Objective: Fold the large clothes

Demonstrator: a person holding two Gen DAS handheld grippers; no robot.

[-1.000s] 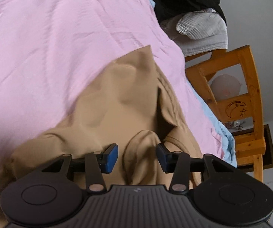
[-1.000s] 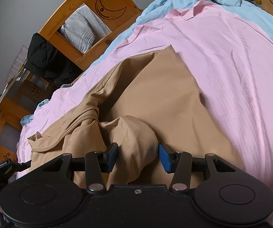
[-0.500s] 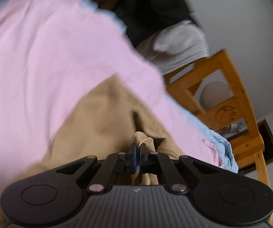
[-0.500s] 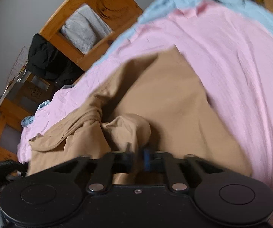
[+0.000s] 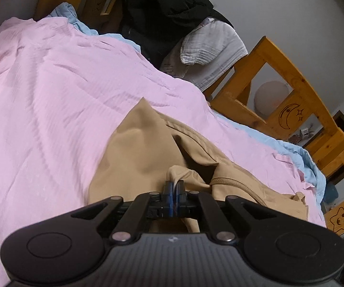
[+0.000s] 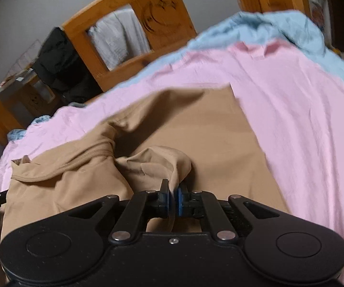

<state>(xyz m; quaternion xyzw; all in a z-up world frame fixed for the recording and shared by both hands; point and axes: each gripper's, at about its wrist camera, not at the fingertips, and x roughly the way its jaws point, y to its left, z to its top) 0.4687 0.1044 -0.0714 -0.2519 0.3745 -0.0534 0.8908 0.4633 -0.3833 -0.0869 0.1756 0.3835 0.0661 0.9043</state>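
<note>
- Gripping a raised bunch of the tan garment [image 5: 145,153], the left gripper [image 5: 173,187] has its jaws drawn nearly together, with a thin fold of fabric pinched between the blue pads [image 5: 169,191].
- Right gripper [image 6: 173,192]: jaws narrow, blue pads [image 6: 179,198] pressed on a pulled-up ridge of the same tan garment [image 6: 203,134]; this view is slightly blurred.
- Tan garment: lies spread on the pink sheet [image 5: 42,100], which covers the bed. In the left wrist view, one pointed corner reaches toward the far middle of the bed; a zipper seam [image 5: 231,183] curves just right of the pinched fold, and a dark open fold sits beyond the gripper.
- In the right wrist view, a flat tan panel extends ahead to a straight far edge, with a crumpled collar or hem portion at the near left side of the bed.
- Pink sheet [image 6: 303,110]: surrounds the garment on the far and outer sides in both views, lightly wrinkled.
- Light blue sheet [image 5: 298,153]: shows along the bed's edge under the pink sheet; in the right wrist view it is bunched at the far right corner [image 6: 267,26].
- Wooden bed frame [image 5: 291,110]: beyond the bed's edge, carved with a moon and stars.
- White folded cloth [image 5: 210,47] and black clothing [image 5: 167,4]: piled past the far edge of the bed, touching each other.
</note>
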